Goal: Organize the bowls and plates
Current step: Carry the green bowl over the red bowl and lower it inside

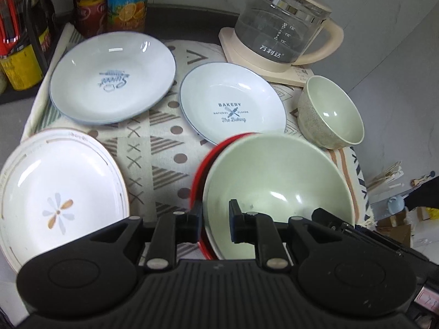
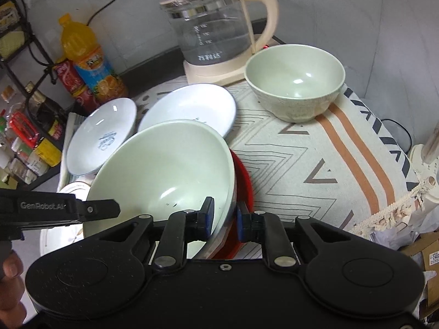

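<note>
A large pale green bowl (image 1: 277,181) sits in a red plate (image 1: 200,170). My left gripper (image 1: 215,223) is shut on the left rims of both. My right gripper (image 2: 223,218) is shut on their right rims; bowl (image 2: 164,164), red plate (image 2: 244,183). A small green bowl (image 1: 332,115) (image 2: 296,82) stands at the far right. Two white blue-rimmed plates lie on the cloth: "Sweet" (image 1: 112,76) (image 2: 103,137) and "Bakery" (image 1: 230,107) (image 2: 192,107). A flower-patterned white plate (image 1: 57,192) lies at the left.
A glass kettle (image 1: 282,24) (image 2: 216,27) on a cream base stands at the back. Juice bottle (image 2: 85,57), cans and a spice rack (image 2: 24,134) line the back left. The patterned tablecloth (image 1: 162,148) (image 2: 315,170) drops off at the right edge.
</note>
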{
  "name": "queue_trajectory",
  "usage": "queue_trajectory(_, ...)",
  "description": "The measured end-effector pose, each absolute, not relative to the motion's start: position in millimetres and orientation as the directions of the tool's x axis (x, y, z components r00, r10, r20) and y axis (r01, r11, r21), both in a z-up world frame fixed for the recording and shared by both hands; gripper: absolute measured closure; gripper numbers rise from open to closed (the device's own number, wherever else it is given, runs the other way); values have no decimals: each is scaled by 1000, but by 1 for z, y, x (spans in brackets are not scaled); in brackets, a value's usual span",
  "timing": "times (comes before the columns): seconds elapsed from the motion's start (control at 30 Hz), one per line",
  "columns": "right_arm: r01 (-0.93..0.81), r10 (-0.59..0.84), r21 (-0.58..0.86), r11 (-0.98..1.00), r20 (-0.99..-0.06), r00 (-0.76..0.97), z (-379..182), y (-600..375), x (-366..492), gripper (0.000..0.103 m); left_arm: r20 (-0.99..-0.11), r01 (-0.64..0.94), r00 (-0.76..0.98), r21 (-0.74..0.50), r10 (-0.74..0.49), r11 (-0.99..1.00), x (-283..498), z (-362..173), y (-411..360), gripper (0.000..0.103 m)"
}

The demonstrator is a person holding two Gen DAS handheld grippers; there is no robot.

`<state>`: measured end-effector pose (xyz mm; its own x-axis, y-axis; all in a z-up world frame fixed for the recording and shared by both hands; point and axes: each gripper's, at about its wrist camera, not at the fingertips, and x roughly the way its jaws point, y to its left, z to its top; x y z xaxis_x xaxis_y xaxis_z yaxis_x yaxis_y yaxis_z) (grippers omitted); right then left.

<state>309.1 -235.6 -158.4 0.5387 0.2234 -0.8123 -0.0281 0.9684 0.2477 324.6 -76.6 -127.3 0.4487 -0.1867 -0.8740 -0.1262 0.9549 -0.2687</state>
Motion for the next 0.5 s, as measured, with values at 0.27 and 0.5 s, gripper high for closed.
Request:
queue_trajectory(0.27, -14, 197, 224, 975, -825, 530, -165, -235, 316, 91, -869, -147, 464, -264, -169, 953, 323, -118, -63, 85)
queue_trajectory(0.5, -21, 229, 254, 967, -831, 508, -157, -234, 312, 75, -868, -166, 478, -238, -133, 957, 323, -106, -62, 52)
